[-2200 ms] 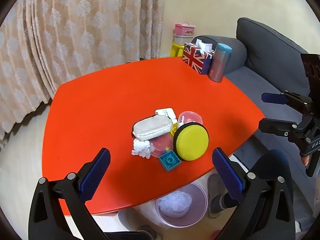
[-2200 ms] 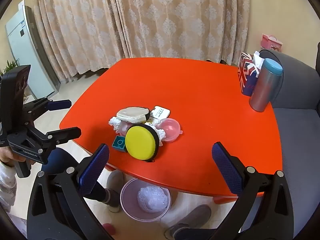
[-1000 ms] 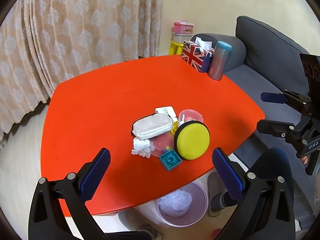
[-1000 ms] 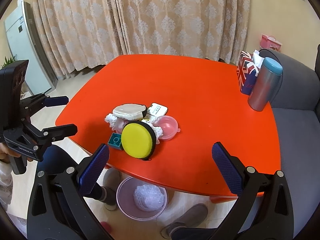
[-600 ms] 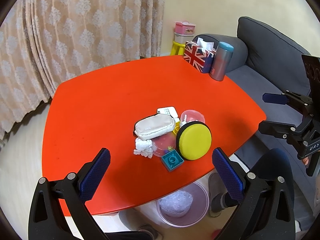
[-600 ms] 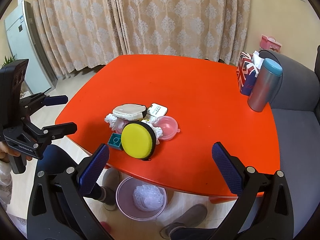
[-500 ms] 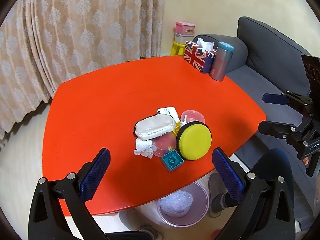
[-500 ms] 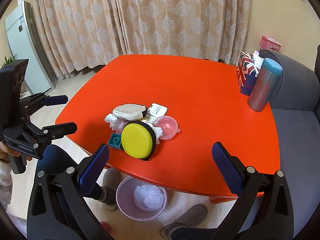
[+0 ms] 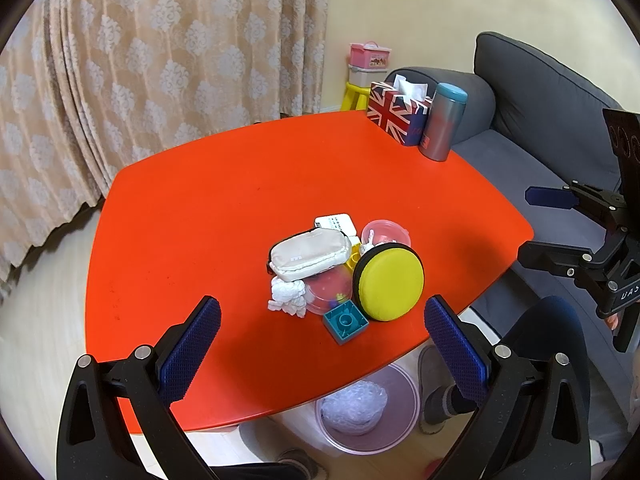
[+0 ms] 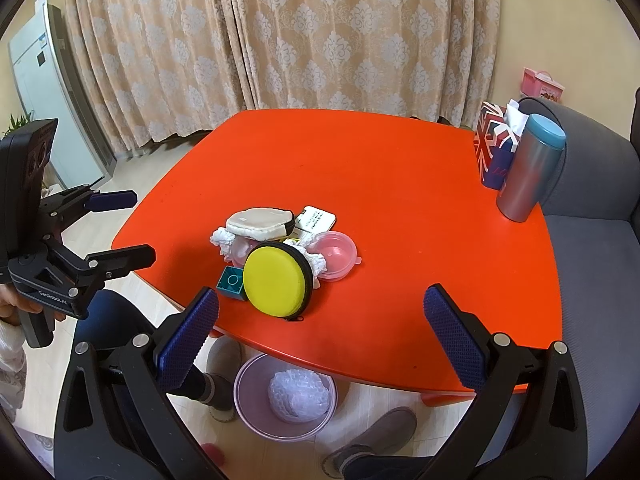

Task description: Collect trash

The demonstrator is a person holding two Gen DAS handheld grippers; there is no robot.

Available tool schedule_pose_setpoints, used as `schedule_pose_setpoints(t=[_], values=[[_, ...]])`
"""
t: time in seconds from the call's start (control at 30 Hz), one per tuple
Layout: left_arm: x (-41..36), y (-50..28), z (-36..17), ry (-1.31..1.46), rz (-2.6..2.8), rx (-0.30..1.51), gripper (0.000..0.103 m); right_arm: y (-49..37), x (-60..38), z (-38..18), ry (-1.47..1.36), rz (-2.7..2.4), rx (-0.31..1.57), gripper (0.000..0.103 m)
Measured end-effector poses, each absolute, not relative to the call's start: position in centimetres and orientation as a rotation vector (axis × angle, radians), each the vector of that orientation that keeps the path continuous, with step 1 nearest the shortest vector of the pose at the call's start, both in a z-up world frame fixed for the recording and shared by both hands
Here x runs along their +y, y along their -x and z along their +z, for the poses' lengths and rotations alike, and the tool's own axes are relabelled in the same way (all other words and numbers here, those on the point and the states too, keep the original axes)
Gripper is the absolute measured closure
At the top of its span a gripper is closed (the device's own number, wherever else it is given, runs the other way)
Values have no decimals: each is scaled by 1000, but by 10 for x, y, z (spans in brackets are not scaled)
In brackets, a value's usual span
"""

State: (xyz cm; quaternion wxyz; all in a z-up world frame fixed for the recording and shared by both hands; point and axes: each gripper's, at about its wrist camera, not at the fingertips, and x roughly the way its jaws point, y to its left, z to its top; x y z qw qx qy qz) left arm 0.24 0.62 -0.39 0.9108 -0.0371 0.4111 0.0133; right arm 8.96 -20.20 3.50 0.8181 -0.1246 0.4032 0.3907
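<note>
A pile lies near the front of the red table [image 9: 208, 208]: crumpled white tissue [image 9: 286, 296] [image 10: 224, 240], a beige pouch [image 9: 308, 254], a yellow round case [image 9: 390, 282] [image 10: 276, 280], a teal toy brick [image 9: 345, 322], pink plastic cups [image 9: 386, 232] [image 10: 336, 254] and a white card [image 9: 335, 222]. A pink trash bin [image 9: 368, 408] [image 10: 286, 398] with crumpled plastic stands on the floor under the table's front edge. My left gripper [image 9: 320, 344] is open and empty above the front edge. My right gripper [image 10: 320, 340] is open and empty, held off the table's front right.
A Union Jack tissue box [image 9: 396, 114] and a steel tumbler [image 9: 442, 126] stand at the far right corner. A grey sofa [image 9: 560, 120] is right of the table, curtains behind. The person's legs and slippers [image 10: 372, 448] are by the bin.
Both grippers drifted only slightly; the pile has shifted a little in each view. Nothing was grasped or moved.
</note>
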Motion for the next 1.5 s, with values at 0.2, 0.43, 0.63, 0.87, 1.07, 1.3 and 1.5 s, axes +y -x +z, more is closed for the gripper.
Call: schedule_pose_setpoints(t=[0.2, 0.43, 0.63, 0.87, 1.07, 1.3, 1.5], values=[[7, -3, -3, 80, 27, 847, 6, -89, -202, 35, 265, 836, 863, 3], [8, -3, -3, 81, 26, 846, 6, -84, -198, 34, 264, 837, 866, 3], [8, -3, -3, 85, 26, 846, 6, -85, -198, 34, 263, 838, 867, 3], [9, -3, -3, 92, 25, 848, 6, -85, -198, 33, 261, 840, 870, 3], [13, -4, -6, 117, 35, 861, 6, -85, -190, 30, 272, 848, 879, 3], [15, -2, -8, 107, 50, 865, 6, -95, -168, 13, 300, 875, 918, 3], [19, 0, -10, 106, 56, 875, 6, -100, -144, -7, 310, 870, 975, 3]])
